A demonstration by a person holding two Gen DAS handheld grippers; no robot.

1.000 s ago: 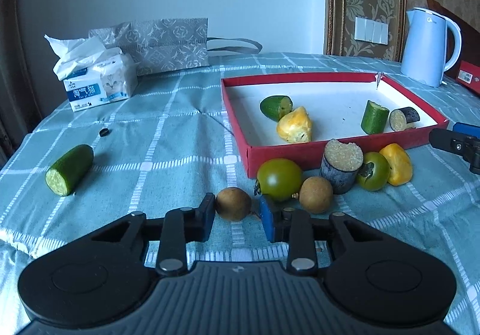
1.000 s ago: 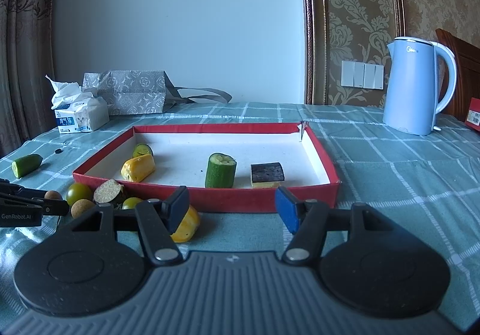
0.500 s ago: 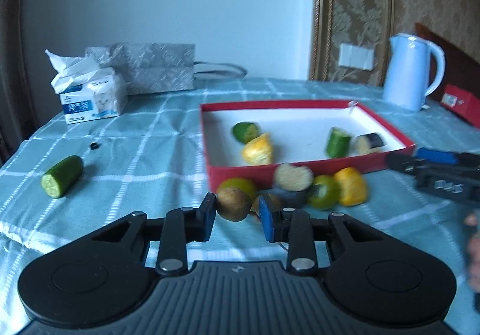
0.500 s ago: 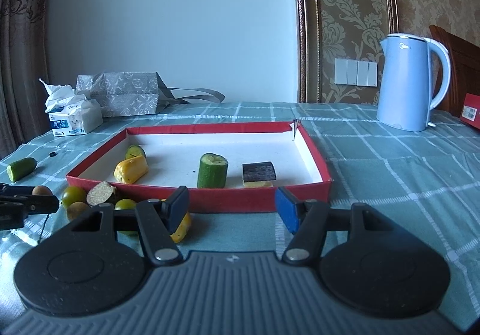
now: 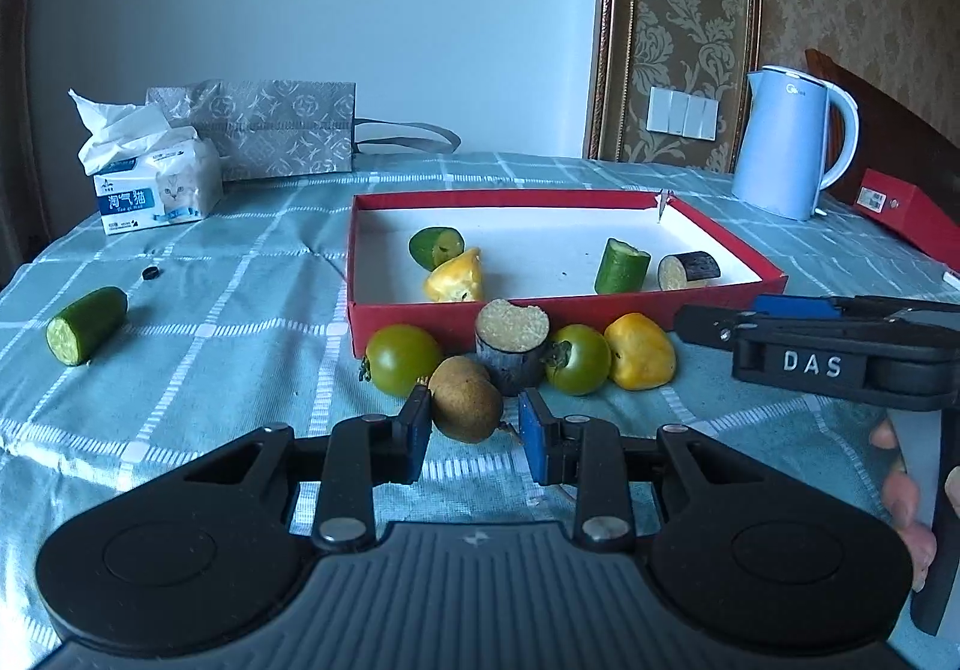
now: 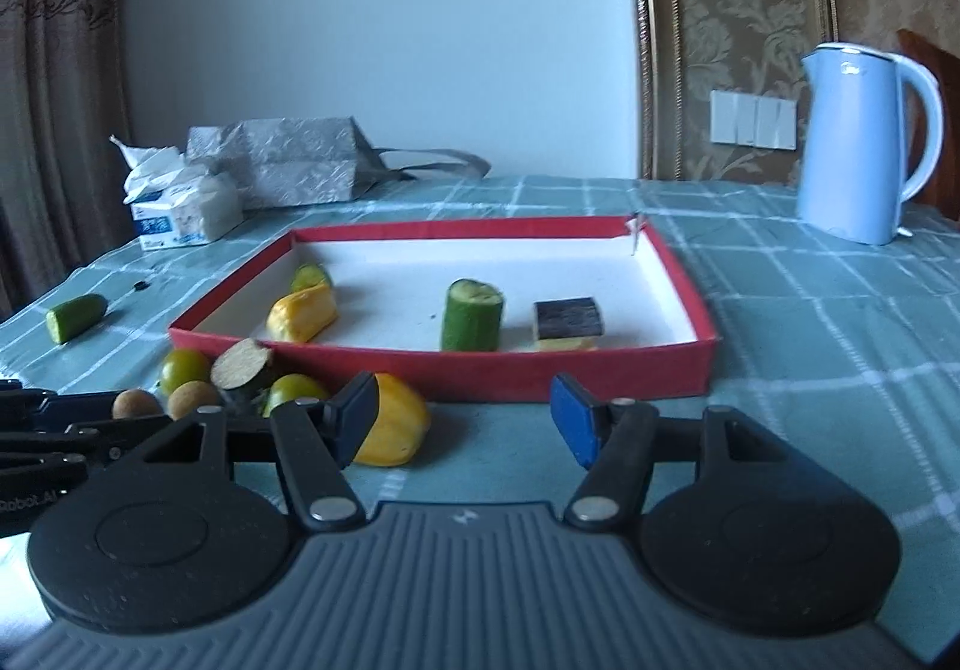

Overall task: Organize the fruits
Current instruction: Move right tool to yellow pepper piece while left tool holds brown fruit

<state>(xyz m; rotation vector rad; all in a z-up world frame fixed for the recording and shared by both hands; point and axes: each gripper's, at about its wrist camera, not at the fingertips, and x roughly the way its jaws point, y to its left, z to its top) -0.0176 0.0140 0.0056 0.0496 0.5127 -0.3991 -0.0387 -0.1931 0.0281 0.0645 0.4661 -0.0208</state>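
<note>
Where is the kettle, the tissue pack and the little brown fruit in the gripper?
kettle (image 5: 780,147), left wrist view, on its blue body.
tissue pack (image 5: 153,193), left wrist view, on its printed front.
brown fruit (image 5: 467,400), left wrist view, on its middle.

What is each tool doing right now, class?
Left tool: closed on the small round brown kiwi-like fruit.
Right tool: open, holding nothing.

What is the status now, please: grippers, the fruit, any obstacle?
Left gripper shut on brown kiwi. Right gripper open, empty. Red tray ahead; green tomato and eggplant piece between.
</note>
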